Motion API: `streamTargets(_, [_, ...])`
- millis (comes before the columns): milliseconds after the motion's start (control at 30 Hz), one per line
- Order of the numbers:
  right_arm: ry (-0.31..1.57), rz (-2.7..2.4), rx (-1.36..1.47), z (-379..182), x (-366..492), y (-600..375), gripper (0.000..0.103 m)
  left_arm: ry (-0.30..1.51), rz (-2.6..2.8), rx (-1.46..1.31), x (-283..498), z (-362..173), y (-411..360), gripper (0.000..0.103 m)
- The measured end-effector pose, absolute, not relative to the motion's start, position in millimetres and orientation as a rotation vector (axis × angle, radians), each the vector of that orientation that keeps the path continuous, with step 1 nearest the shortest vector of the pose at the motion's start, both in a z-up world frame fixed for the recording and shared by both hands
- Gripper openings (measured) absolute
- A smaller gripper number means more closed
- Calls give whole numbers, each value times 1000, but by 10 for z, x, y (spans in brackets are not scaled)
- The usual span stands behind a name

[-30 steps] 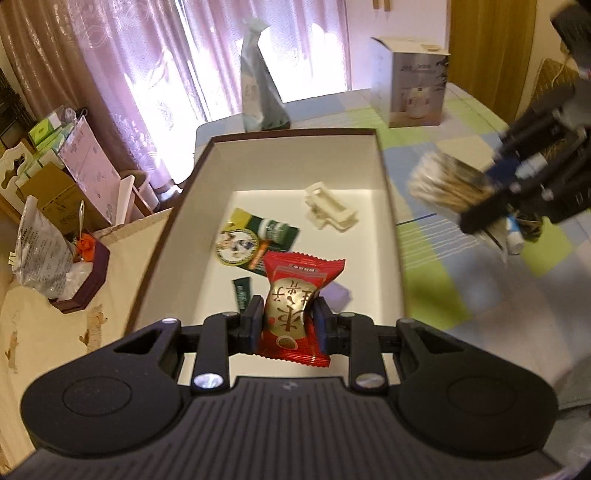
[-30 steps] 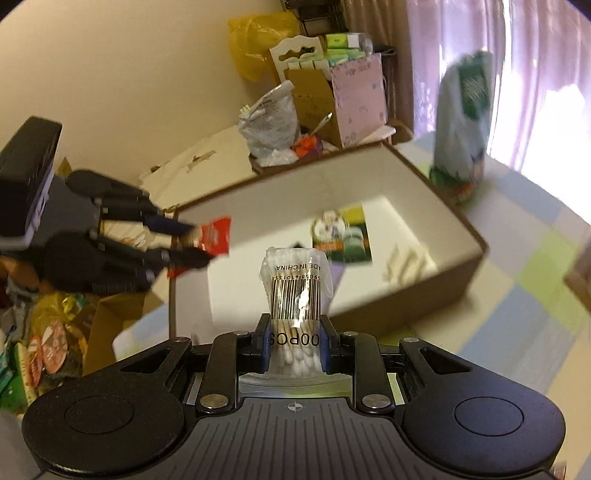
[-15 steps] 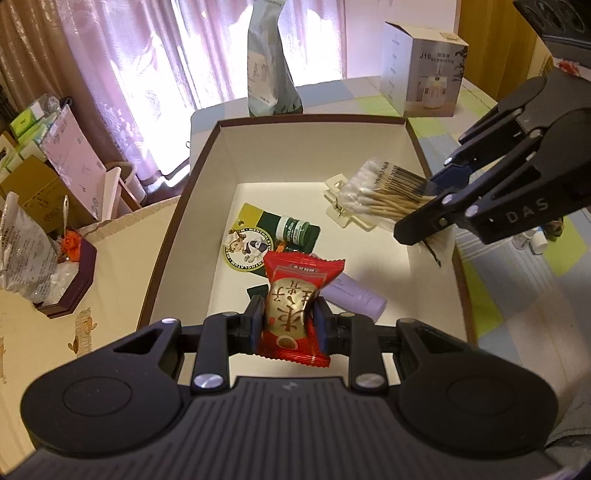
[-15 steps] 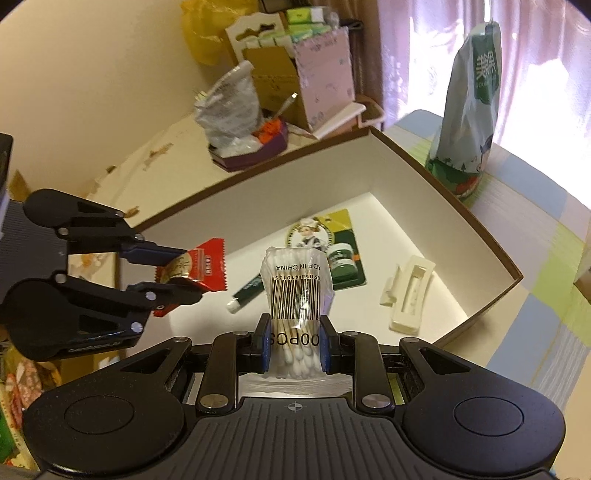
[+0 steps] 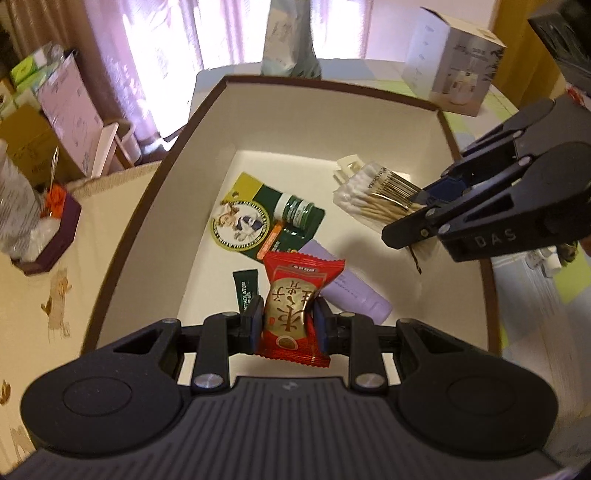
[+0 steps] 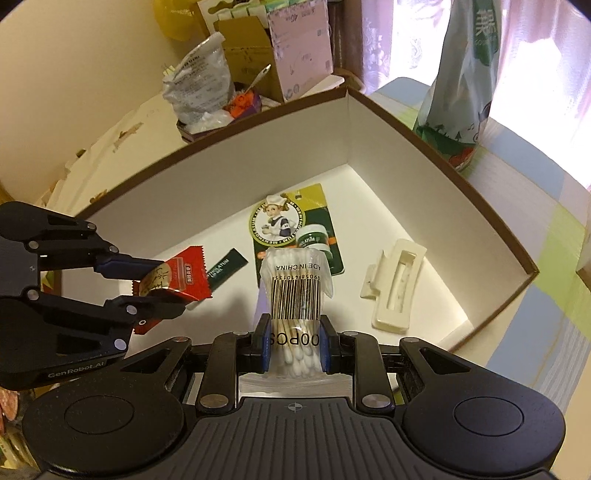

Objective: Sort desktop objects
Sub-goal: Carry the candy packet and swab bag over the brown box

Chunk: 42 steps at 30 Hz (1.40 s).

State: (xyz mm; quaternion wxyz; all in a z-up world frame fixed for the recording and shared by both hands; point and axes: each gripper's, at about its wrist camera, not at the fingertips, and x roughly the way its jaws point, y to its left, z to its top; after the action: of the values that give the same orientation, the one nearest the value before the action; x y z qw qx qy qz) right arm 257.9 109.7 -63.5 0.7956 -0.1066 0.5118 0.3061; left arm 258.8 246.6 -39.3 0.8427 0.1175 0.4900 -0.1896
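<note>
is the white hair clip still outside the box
No, the white hair clip lies on the floor of the box, near its right wall.

Setting was a lived-in home room, not a lab or shop. Sheer pink curtains (image 5: 147,55) hung over a bright window behind the table. The table carried a pastel checked tablecloth (image 6: 546,295) in blue, green and white. An adjoining surface had a cream cloth with small cat prints (image 5: 55,295). Household clutter stood along the wall: an open cardboard carton (image 6: 243,55), a yellow plastic bag (image 6: 177,18), a crumpled printed plastic bag (image 6: 199,85). A tall green-and-white refill pouch (image 6: 465,85) and a white retail appliance box (image 5: 454,59) stood on the table near a brown-rimmed white box (image 5: 332,110) holding small toiletries.
</note>
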Motion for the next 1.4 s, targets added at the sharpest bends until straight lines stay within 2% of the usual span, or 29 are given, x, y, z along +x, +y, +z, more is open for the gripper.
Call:
streamTargets(400, [1129,680,-334,-851,2803,1072,27,1077,-367,179,2715,-500,2489,24])
streamTargets(1400, [1139,709,-345,-942,2969,1031,27,1139,-333,144,2847,-662,2381,24])
